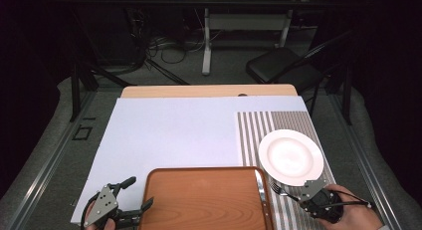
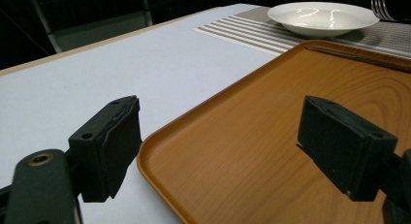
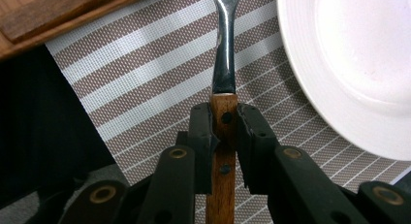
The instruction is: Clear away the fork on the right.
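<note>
My right gripper (image 3: pixel 224 132) is shut on the wooden handle of a fork (image 3: pixel 224 64), held a little above the striped placemat (image 3: pixel 145 78). In the high view the fork (image 1: pixel 279 190) points toward the tray from my right gripper (image 1: pixel 303 195), just in front of the white plate (image 1: pixel 290 157). My left gripper (image 1: pixel 141 192) stands open at the near left corner of the brown wooden tray (image 1: pixel 199 169). The corner of the tray (image 2: pixel 271 136) lies between the wide-apart jaws of my left gripper (image 2: pixel 218 146), with nothing held.
A slim metal piece of cutlery (image 1: pixel 261 187) lies along the tray's right rim. A white sheet (image 1: pixel 174 130) covers the table's middle and left. A black chair (image 1: pixel 278 65) and a desk stand beyond the far edge.
</note>
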